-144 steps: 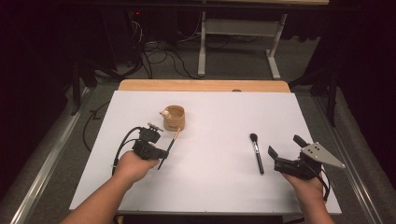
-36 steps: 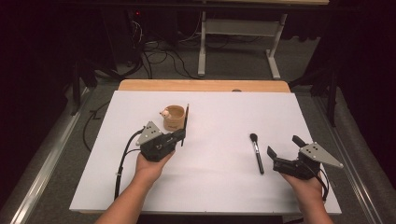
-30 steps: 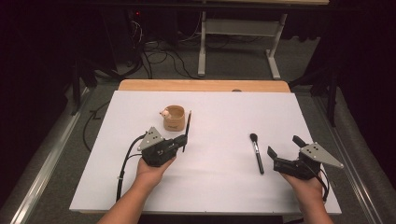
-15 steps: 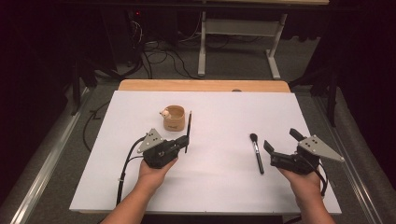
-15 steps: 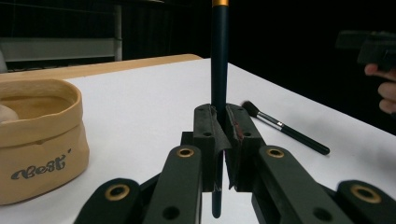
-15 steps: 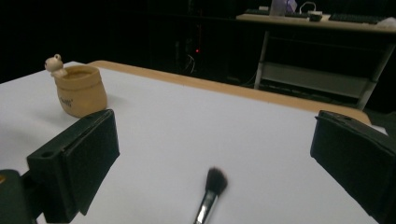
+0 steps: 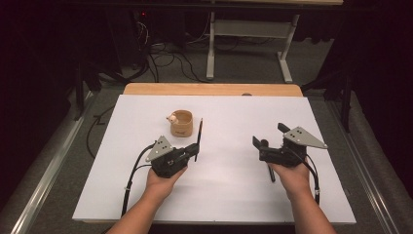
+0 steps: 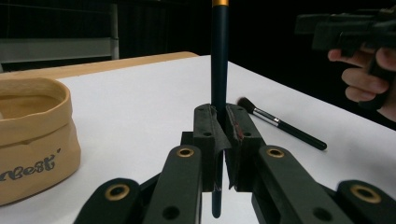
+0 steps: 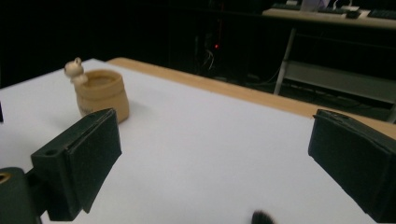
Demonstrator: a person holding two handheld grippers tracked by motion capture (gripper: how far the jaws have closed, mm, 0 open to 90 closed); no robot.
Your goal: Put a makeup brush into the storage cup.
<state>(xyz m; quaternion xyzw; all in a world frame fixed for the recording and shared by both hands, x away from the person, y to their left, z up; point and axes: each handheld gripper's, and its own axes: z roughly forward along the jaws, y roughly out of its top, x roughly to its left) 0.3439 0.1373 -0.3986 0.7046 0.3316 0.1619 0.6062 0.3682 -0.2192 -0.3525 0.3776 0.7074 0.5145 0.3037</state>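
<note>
The dark-handled brush [image 8: 218,56] stands nearly upright, pinched between the pads of the left claw [image 7: 195,150], just at four o'clock of the tan fabric pot [image 7: 181,123] at the desk's [image 7: 229,195] middle-left. The grip sits low on the handle, so the long upper part could swing or slide through the pads if the hand tilts over the pot; a brush tipped in at a slant might also knock the soft, light pot over.

The right claw [image 7: 259,146] hangs with its jaws wide and empty over the second makeup brush [image 8: 275,122], which lies flat at four o'clock of the desk's middle. Coming down off-centre, it could roll that thin handle away or close on the bristles.

The pot carries dark script, partly cut off, that seems to end in "est".
</note>
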